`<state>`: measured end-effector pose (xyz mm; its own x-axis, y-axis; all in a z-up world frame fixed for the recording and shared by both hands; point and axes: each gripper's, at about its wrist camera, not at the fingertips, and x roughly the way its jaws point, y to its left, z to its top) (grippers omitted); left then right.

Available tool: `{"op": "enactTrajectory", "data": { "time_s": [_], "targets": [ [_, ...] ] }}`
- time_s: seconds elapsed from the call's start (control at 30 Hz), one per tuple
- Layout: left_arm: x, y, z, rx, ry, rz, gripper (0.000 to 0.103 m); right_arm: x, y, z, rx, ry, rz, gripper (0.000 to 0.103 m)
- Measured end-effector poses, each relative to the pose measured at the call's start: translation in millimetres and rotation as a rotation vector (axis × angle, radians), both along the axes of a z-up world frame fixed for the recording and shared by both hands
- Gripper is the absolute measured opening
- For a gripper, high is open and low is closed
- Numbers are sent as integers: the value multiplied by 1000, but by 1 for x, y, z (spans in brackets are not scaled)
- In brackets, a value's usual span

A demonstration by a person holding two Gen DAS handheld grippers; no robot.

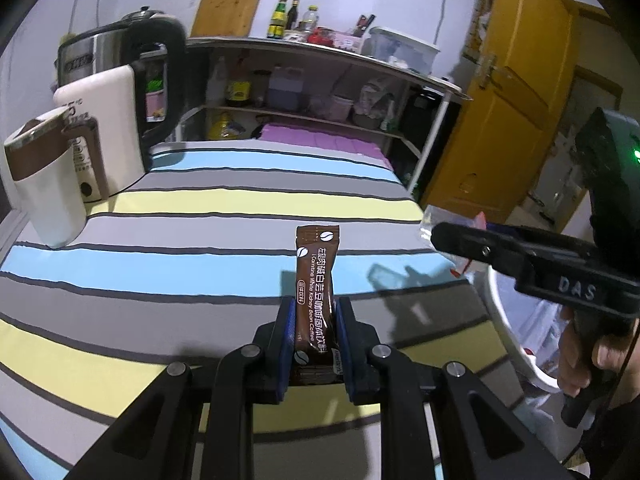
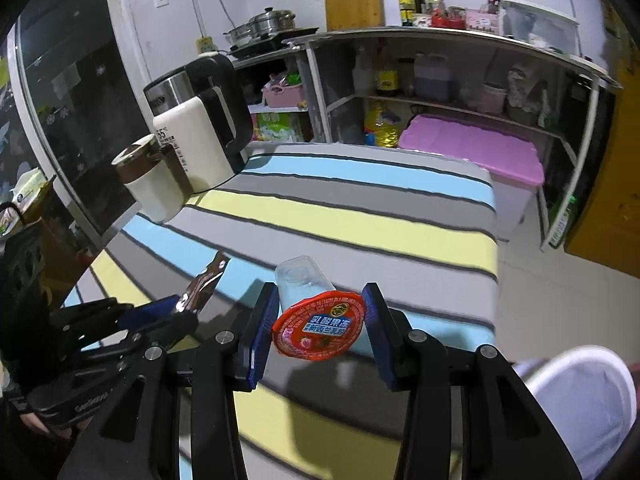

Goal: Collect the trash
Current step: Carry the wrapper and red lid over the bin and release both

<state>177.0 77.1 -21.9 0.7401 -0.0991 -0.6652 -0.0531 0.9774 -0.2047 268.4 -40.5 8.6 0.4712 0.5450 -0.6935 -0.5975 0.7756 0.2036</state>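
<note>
My left gripper (image 1: pixel 314 322) is shut on a brown coffee sachet (image 1: pixel 316 296), held upright above the striped tablecloth (image 1: pixel 200 216). The sachet also shows in the right wrist view (image 2: pixel 204 284), sticking out of the left gripper (image 2: pixel 176 308). My right gripper (image 2: pixel 320 320) is shut on a clear jelly cup (image 2: pixel 316 316) with a red peel lid, held above the table. In the left wrist view the right gripper (image 1: pixel 436 236) is at the right, over a white bin (image 1: pixel 516 344) with a liner, and the clear cup (image 1: pixel 426 224) shows at its tip.
A white and black kettle (image 1: pixel 112 120) and a white mug with a brown band (image 1: pixel 44 184) stand at the table's far left. A metal shelf unit (image 2: pixel 440 80) with bottles and a pink-lidded box (image 2: pixel 476 148) stands behind. The white bin (image 2: pixel 584 396) is at the table's right.
</note>
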Motion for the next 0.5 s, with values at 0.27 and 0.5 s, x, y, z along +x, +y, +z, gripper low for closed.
{"op": "enactTrajectory", "data": {
  "time_s": [0.27,0.5],
  "targets": [
    [-19,-39,10,5,-14,-77,21,-41,-39,6,31,5,-68,44],
    [-30,-66,17,8,-28,-139,21,-67,-69,8,57,4,-127,44]
  ]
}}
